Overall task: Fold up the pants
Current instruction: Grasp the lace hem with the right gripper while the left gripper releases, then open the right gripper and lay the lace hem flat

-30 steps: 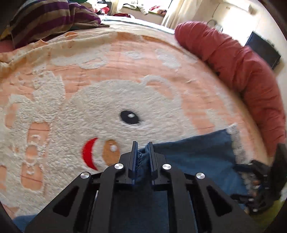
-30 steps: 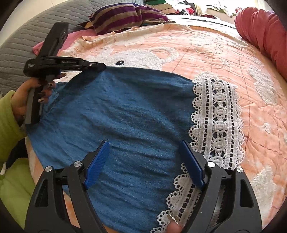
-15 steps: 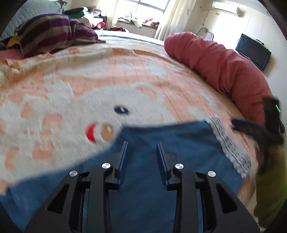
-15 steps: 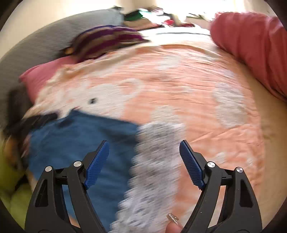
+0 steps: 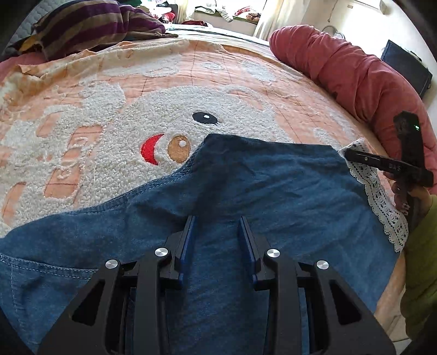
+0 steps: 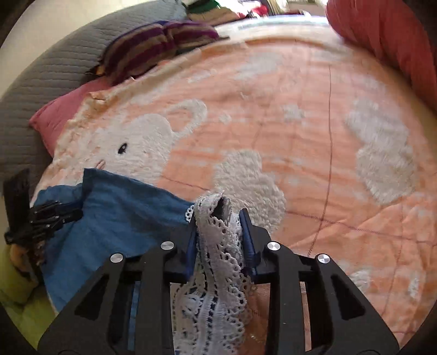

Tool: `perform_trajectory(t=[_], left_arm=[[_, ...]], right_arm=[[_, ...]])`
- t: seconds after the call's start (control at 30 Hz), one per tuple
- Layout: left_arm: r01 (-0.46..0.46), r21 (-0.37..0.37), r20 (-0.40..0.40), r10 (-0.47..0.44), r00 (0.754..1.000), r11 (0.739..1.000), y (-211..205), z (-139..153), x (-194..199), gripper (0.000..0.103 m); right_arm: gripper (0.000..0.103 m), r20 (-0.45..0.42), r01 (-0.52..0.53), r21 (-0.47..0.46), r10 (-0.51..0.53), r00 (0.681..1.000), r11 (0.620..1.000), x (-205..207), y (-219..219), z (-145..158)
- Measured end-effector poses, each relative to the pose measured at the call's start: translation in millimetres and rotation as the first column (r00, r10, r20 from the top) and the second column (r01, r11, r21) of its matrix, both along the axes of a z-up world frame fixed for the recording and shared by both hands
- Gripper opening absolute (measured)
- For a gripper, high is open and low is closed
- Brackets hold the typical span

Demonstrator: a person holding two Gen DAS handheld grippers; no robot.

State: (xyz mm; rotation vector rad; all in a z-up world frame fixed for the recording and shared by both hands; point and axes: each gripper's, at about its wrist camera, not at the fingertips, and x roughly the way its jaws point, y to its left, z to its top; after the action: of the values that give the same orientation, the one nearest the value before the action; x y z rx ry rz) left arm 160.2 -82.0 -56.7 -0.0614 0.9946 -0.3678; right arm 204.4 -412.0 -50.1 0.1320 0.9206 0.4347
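Blue denim pants (image 5: 259,191) with a white lace hem (image 5: 382,202) lie on the bed's near edge. My left gripper (image 5: 218,226) is open and empty, its fingers hovering over the denim. In the right wrist view the pants (image 6: 120,218) sit at lower left. My right gripper (image 6: 220,218) is shut on the bunched lace hem (image 6: 218,245) and holds it up. It also shows at the right of the left wrist view (image 5: 387,163). The left gripper shows at the far left of the right wrist view (image 6: 41,221).
An orange blanket (image 5: 191,82) with a fluffy white cartoon face covers the bed. A red bolster (image 5: 355,73) runs along the right side. A striped pillow (image 5: 90,24) lies at the back left. A grey headboard (image 6: 41,82) stands behind it.
My left gripper let go of the denim, opened and drew back over the pants. My right gripper closed on the lace hem and lifted it.
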Motion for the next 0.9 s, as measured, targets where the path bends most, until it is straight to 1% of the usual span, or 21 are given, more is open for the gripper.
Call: perform_trajectory(t=[0.07,0.13,0.17,0.27,0.33,0.4,0.43,0.47,0.5,0.53,0.57,0.6,0.63,0.67,0.73,0.8,0.83,0.9], left_arm=[[-0.006,-0.008,-0.003,0.005,1.0,1.0,1,-1,1,0.03],[-0.007,-0.012,-0.005,0.007,1.0,1.0,2,-1,1,0.03],[-0.007,-0.013,-0.005,0.007,1.0,1.0,1,-1,1,0.03],[-0.005,-0.012,-0.002,0.005,1.0,1.0,1,-1,2,0.031],[-0.004,-0.017,0.001,0.004,1.0,1.0,2,-1,0,0.03],[-0.002,-0.031,0.002,0.002,1.0,1.0,4,-1,0,0.03],[-0.004,-0.039,0.001,0.004,1.0,0.999,5,-1,-1,0.03],[-0.005,-0.047,0.001,0.005,1.0,0.999,6,-1,-1,0.03],[-0.004,-0.048,0.003,0.005,1.0,0.999,7,-1,-1,0.031],[-0.006,-0.045,0.007,0.006,1.0,0.999,7,0,-2,0.03],[-0.01,-0.037,0.013,0.011,1.0,0.999,8,2,-4,0.031],[-0.012,-0.03,0.019,0.013,1.0,0.999,9,5,-7,0.041],[-0.011,-0.031,0.027,0.012,1.0,0.999,11,8,-10,0.051],[-0.017,-0.027,0.04,0.018,0.999,1.0,14,12,-14,0.062],[-0.031,-0.01,0.056,0.032,0.998,0.999,19,19,-21,0.063],[-0.046,-0.025,0.061,0.047,0.997,0.999,26,26,-27,0.063],[-0.053,-0.03,0.064,0.055,0.996,0.998,29,29,-30,0.065],[-0.073,-0.025,0.08,0.075,0.994,0.997,35,36,-39,0.072]], right_arm=[[0.02,0.041,0.016,0.005,-0.017,0.999,1.0,-2,-3,10],[0.02,0.055,0.02,-0.01,-0.02,0.998,1.0,0,-4,12],[0.02,0.05,0.024,-0.027,-0.023,0.999,0.999,2,-4,9],[0.02,0.018,0.036,-0.133,-0.034,0.999,0.99,11,2,-10],[0.021,0.0,0.047,-0.119,-0.047,0.999,0.992,14,0,-15],[0.024,0.004,0.056,-0.137,-0.056,0.998,0.989,14,0,-14],[0.029,0.008,0.062,-0.153,-0.062,0.998,0.986,13,1,-13],[0.032,0.009,0.069,-0.172,-0.068,0.998,0.983,12,2,-12],[0.04,0.012,0.081,-0.193,-0.08,0.997,0.978,9,2,-9],[0.046,0.024,0.098,-0.213,-0.095,0.995,0.972,4,1,-3],[0.046,0.043,0.11,-0.22,-0.103,0.994,0.969,-2,0,3],[0.048,0.068,0.124,-0.22,-0.111,0.991,0.968,-10,-2,10],[0.054,0.098,0.143,-0.213,-0.124,0.987,0.967,-20,-6,19],[0.057,0.122,0.155,-0.201,-0.133,0.984,0.967,-30,-9,27],[0.061,0.156,0.167,-0.185,-0.139,0.978,0.968,-51,-15,39],[0.062,0.173,0.169,-0.191,-0.136,0.975,0.967,-73,-16,45],[0.062,0.175,0.166,-0.195,-0.132,0.976,0.967,-80,-15,46],[0.063,0.176,0.155,-0.194,-0.122,0.977,0.969,-96,-11,47]])
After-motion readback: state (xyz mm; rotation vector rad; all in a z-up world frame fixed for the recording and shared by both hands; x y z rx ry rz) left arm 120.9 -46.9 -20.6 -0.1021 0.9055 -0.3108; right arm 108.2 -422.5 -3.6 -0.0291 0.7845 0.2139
